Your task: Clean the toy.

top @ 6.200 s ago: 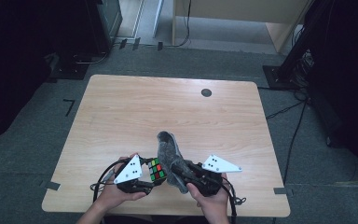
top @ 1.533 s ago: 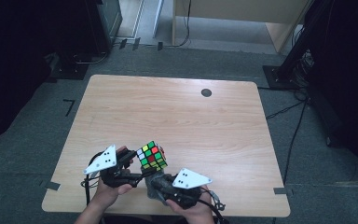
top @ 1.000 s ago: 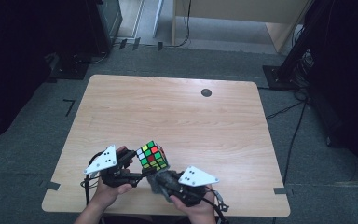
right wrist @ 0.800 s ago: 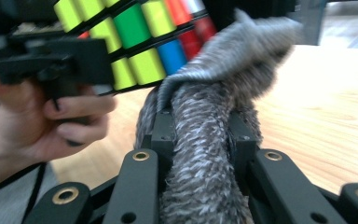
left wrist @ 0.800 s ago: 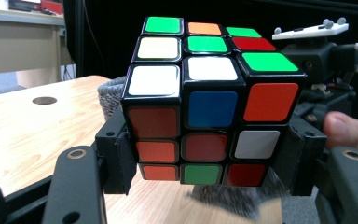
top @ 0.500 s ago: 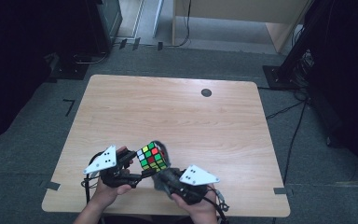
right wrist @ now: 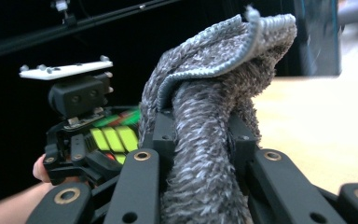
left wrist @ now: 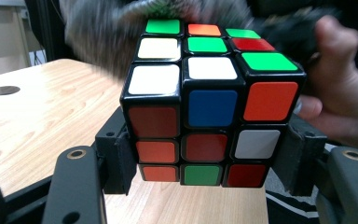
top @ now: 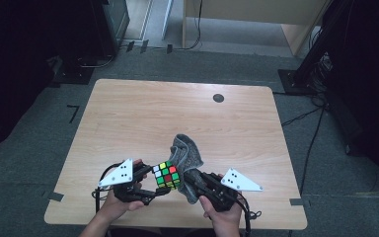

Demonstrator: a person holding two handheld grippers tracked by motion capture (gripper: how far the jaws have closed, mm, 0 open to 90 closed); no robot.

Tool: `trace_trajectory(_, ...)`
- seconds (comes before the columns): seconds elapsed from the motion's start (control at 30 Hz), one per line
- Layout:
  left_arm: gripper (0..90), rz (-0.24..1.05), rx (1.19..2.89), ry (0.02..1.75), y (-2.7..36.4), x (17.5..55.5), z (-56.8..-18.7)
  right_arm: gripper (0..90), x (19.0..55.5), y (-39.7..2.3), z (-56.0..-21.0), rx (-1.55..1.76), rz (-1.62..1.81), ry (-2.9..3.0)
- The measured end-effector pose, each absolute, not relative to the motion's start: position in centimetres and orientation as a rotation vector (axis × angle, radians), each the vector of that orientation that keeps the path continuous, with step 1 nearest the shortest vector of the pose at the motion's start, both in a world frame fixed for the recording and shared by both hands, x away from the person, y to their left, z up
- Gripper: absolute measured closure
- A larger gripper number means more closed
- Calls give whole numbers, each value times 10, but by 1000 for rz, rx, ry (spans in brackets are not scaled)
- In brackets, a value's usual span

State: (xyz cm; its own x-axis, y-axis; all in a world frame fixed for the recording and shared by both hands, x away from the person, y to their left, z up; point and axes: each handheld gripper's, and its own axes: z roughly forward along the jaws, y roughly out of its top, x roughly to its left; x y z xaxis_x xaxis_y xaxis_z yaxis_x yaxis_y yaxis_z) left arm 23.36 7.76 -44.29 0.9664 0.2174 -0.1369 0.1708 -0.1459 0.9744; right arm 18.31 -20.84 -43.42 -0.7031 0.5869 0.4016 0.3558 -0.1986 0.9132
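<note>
Bench [top: 128,113] carrying work at near edge. Grey cloth [top: 186,157] draping up from right gripper [top: 191,181], jaws pinching bunched cloth between them, cloth touching cube's far side. Puzzle cube [top: 166,174] sitting off bench surface, just beside cloth, left gripper [top: 150,180] jaws clamping its two opposite sides. Person's hands gripping both tools.

You had a wooden table [top: 128,123] with a small dark round hole [top: 218,98] near its far right corner. It stood on grey carpet [top: 24,168], with strips of tape [top: 56,196] stuck to the floor by its near corners. Beyond the far edge were a dark cabinet [top: 109,19], black cables [top: 192,34] and a pale wooden unit [top: 256,10].
</note>
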Motion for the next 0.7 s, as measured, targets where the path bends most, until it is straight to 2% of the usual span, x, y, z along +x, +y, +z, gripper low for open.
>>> trace_trajectory(0.13, 340, 43, 1704, 302, 82, 236, -442, 723, 189, -207, -444, 1190, 1950, 1926)
trace_trajectory(0.37, 341, 56, 1755, 295, 76, 235, -446, 721, 179, -211, -424, 1119, 2028, 1835)
trace_trajectory(0.6, 341, 34, 1696, 306, 82, 236, -436, 725, 182, -202, -444, 1264, 1925, 1879)
trace_trajectory(0.7, 341, 32, 1704, 311, 83, 237, -439, 723, 181, -205, -439, 1258, 1949, 1852)
